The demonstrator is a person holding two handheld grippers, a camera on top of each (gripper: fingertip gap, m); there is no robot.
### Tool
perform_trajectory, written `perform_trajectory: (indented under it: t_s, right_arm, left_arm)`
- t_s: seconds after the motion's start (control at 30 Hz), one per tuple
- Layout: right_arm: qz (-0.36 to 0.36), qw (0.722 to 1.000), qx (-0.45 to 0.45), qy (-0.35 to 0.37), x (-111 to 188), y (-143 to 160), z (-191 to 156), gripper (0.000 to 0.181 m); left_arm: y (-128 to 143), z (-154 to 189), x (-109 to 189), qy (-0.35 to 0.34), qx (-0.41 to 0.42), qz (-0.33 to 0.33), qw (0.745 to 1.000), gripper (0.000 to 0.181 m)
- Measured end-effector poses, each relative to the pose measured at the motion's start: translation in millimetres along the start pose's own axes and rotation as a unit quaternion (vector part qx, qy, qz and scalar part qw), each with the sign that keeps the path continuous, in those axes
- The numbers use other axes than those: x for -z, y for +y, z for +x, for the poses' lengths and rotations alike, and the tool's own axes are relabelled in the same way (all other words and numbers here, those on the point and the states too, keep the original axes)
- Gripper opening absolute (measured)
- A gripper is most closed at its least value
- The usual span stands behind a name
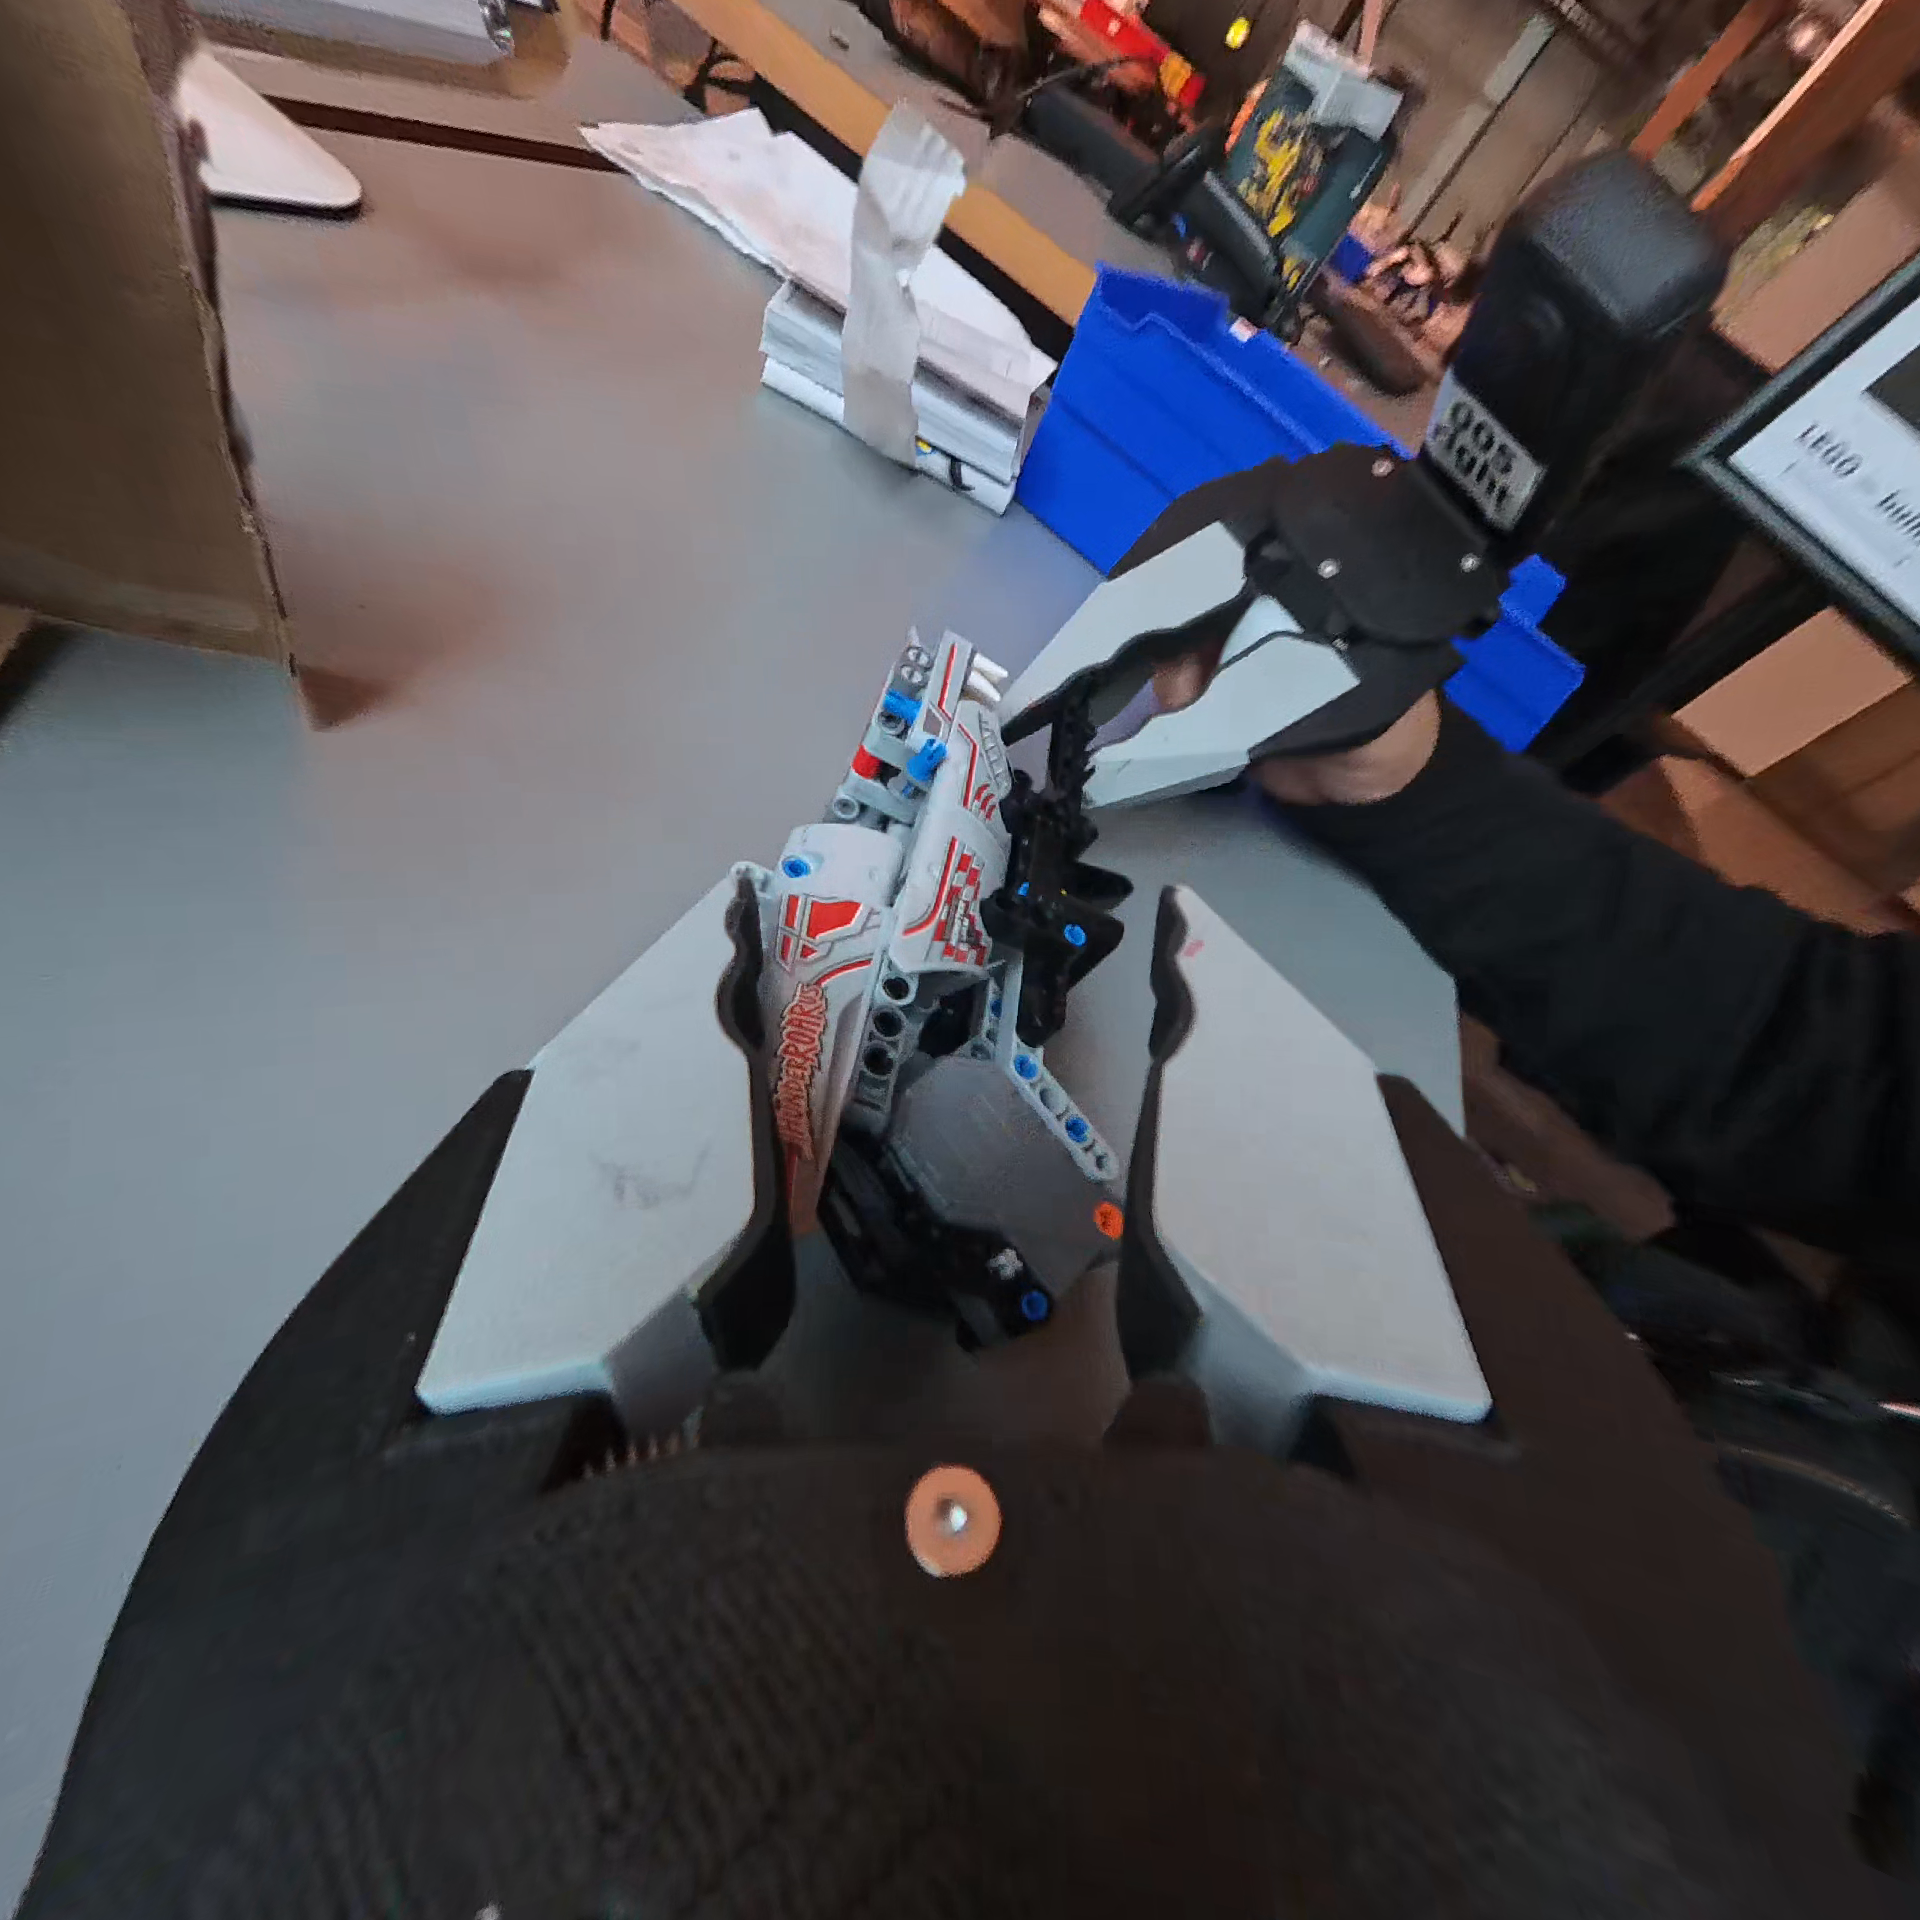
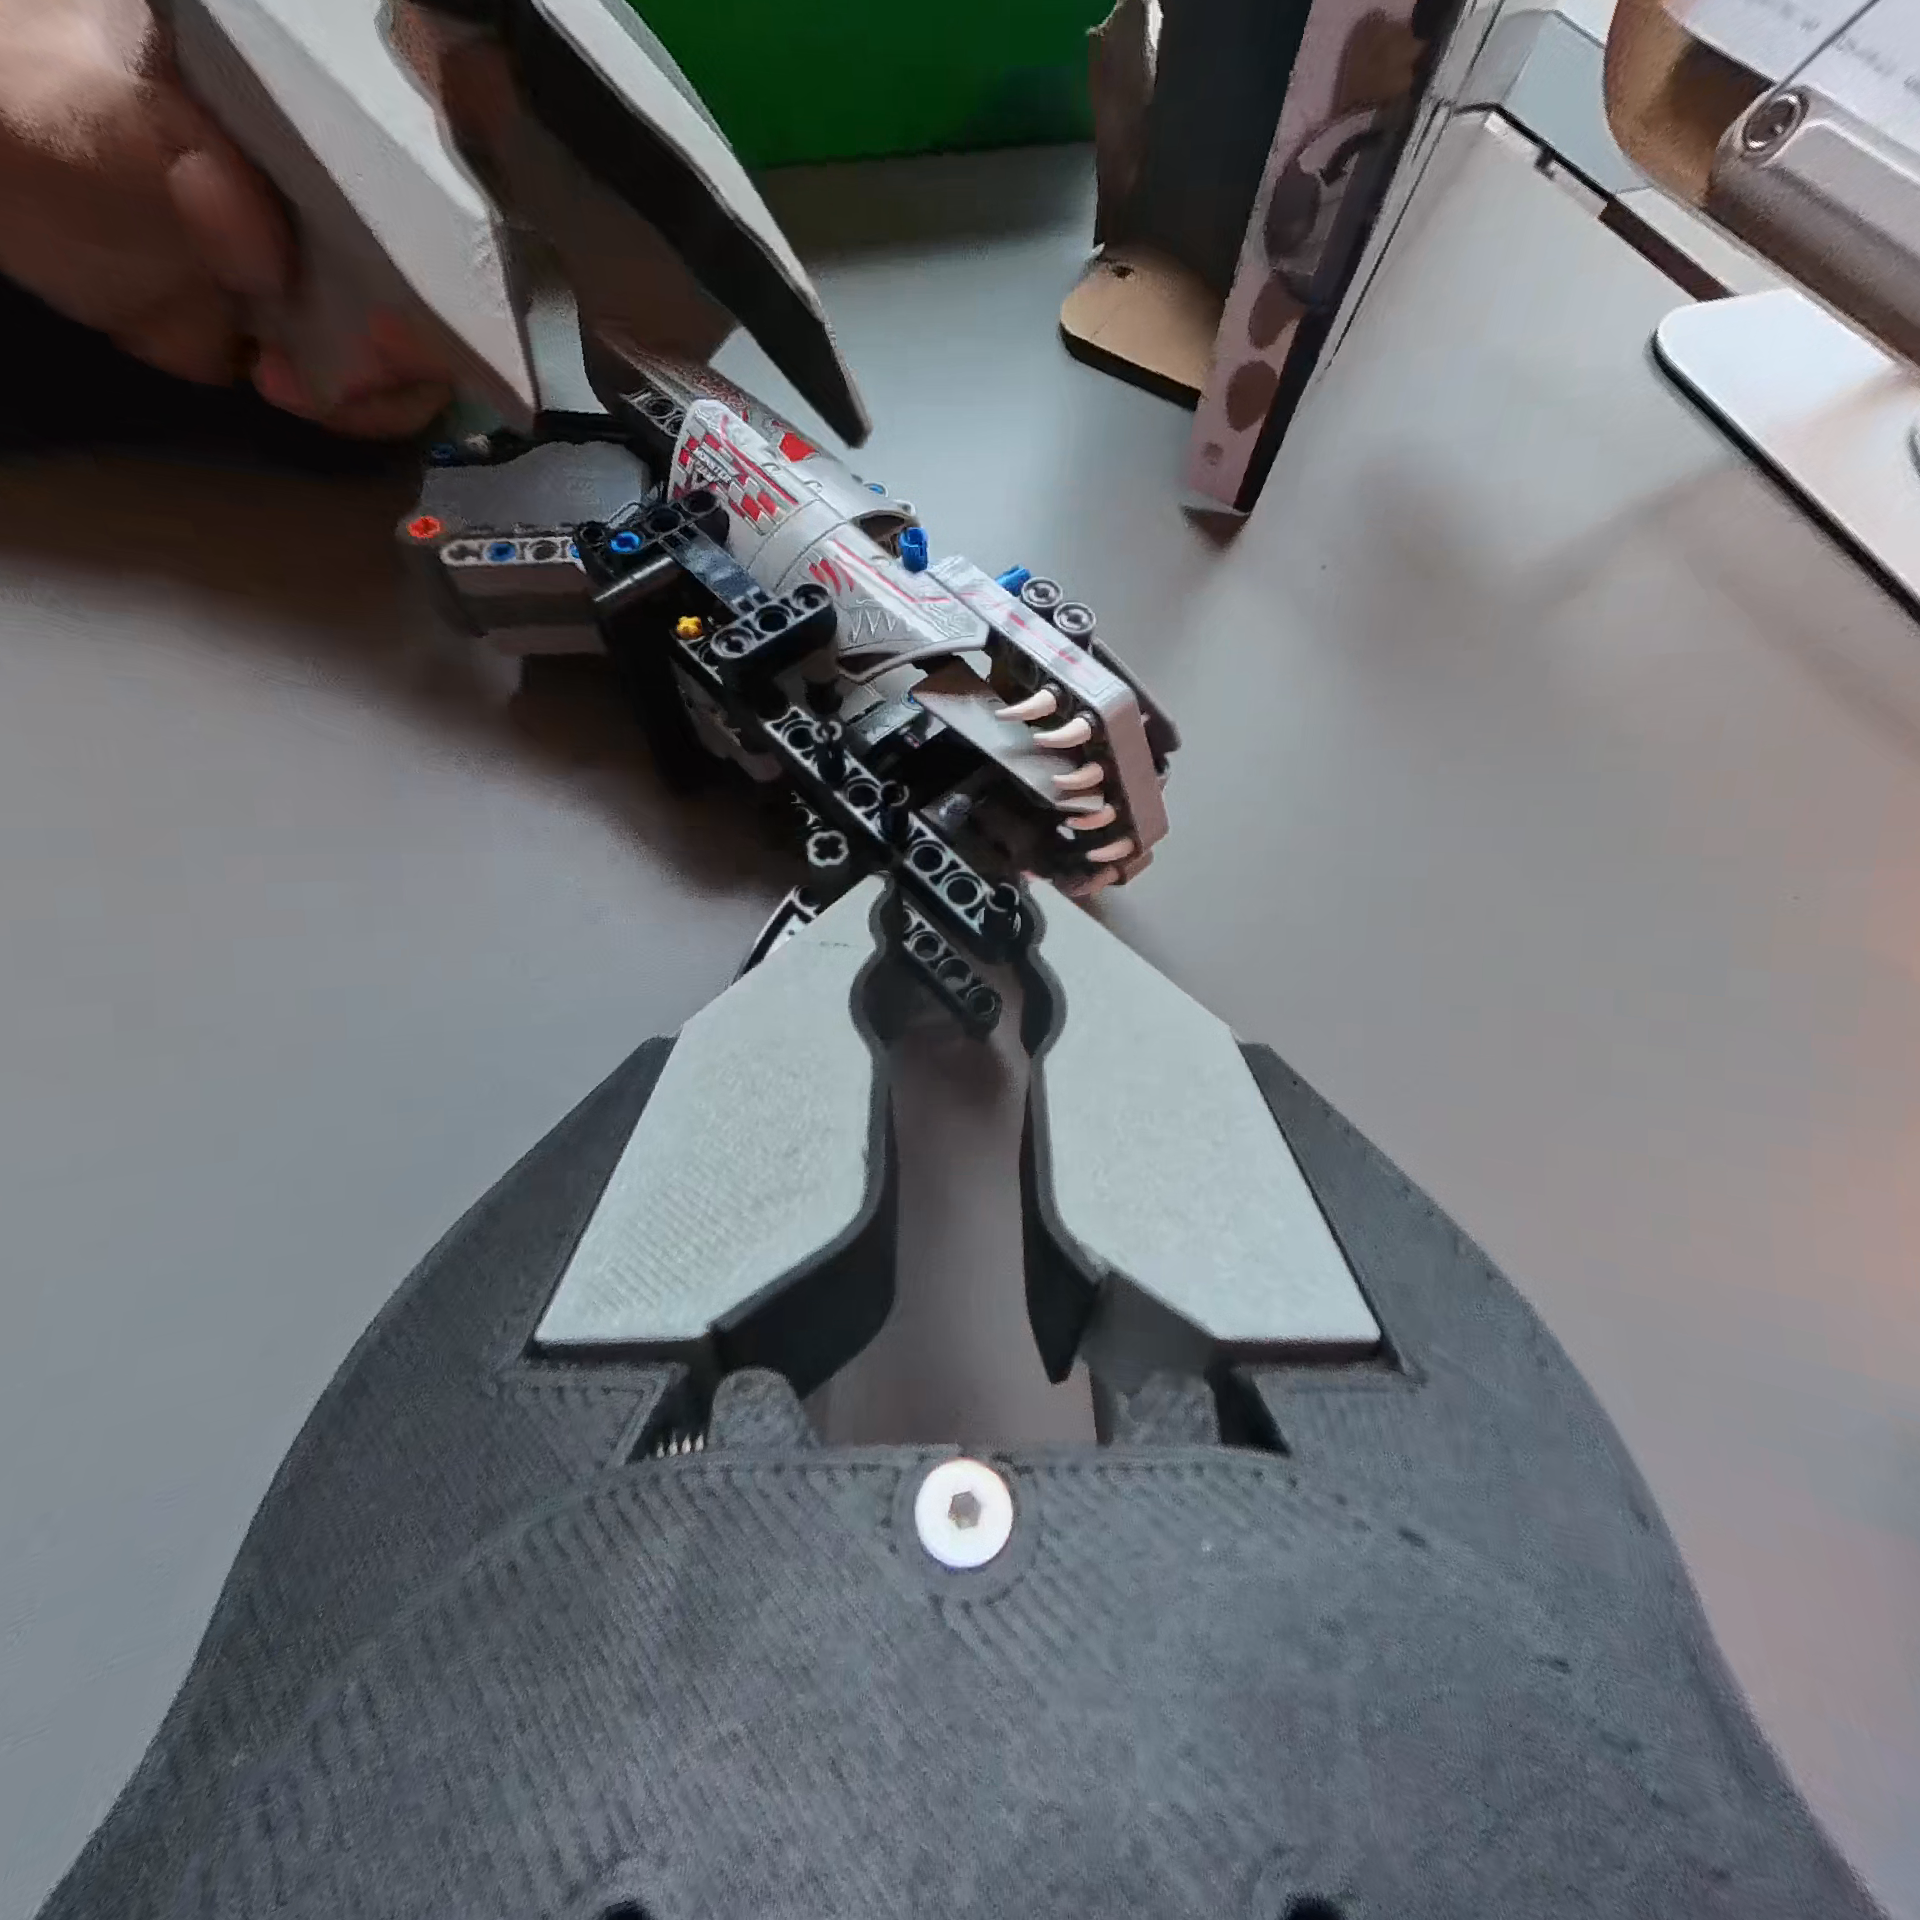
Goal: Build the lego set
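Note:
The lego model point(image 1: 914, 935), grey with red markings, white teeth and a black beam frame, lies on the grey table point(image 1: 416, 831). My left gripper point(image 1: 956, 914) is open around its rear. The left pad point(image 1: 748, 997) lies against the model's side panel, and the right pad point(image 1: 1164, 977) stands clear of it. In the right wrist view the model point(image 2: 831, 582) lies ahead, with the left gripper point(image 2: 696, 426) over its back end. My right gripper point(image 2: 951, 956) is shut on a black holed beam point(image 2: 935, 935) that sticks out of the model's frame. It also shows in the left wrist view point(image 1: 1049, 727).
A blue bin point(image 1: 1174, 416) and a stack of paper booklets point(image 1: 894, 343) stand beyond the model. A cardboard box point(image 1: 104, 312) is at the left. A cardboard stand point(image 2: 1247, 260) and a white monitor base point(image 2: 1787, 364) are at the far right. A person's sleeve point(image 1: 1610, 987) crosses the right side. From either gripper's tips it is about 35 cm to the white monitor base point(image 2: 1787, 364).

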State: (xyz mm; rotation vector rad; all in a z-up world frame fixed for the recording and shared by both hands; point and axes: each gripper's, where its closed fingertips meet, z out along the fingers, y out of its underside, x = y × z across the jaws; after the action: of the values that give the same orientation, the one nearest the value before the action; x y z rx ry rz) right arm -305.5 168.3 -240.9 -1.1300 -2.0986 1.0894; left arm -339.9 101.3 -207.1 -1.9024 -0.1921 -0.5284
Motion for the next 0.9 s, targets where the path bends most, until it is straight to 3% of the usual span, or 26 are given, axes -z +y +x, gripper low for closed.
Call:
perform_trajectory:
  t_s: [0.23,0.33,0.4,0.47,0.57,0.7,0.8,0.9]
  right_arm:
    - [0.015,0.999,-0.028,0.021,16.2,4.0,6.7,0.031]
    - [0.023,0.999,-0.040,-0.008,23.2,3.9,-8.4,0.029]
    - [-0.008,0.999,-0.034,-0.017,19.8,12.6,-19.9,0.037]
    - [-0.042,0.999,-0.022,-0.005,13.9,21.1,-25.9,0.041]
    - [-0.079,0.997,0.004,0.025,3.7,26.9,-25.2,0.040]
    - [-0.055,0.998,0.016,0.038,3.1,16.3,-26.8,0.033]
    - [-0.016,0.999,-0.012,0.045,6.4,4.2,-20.4,0.020]
    - [-0.014,0.998,-0.057,0.031,1.3,2.1,-15.5,0.018]
  left_arm:
    - [6.1,-7.1,-2.4,-0.060,-0.054,-0.027,0.996,0.068]
    - [-8.1,-9.7,10.3,-0.113,-0.106,-0.001,0.988,0.062]
    - [-17.3,5.2,14.9,-0.112,-0.142,-0.009,0.983,0.063]
    - [-17.1,15.6,11.8,-0.119,-0.159,-0.059,0.978,0.074]
    - [-20.7,30.4,-3.9,-0.113,-0.186,-0.096,0.971,0.068]
    - [-2.7,28.2,-32.1,-0.115,-0.205,-0.198,0.952,0.071]
    - [10.5,6.8,-41.4,-0.158,-0.233,-0.265,0.922,0.072]
    - [25.0,-3.3,-46.4,-0.167,-0.236,-0.309,0.906,0.062]
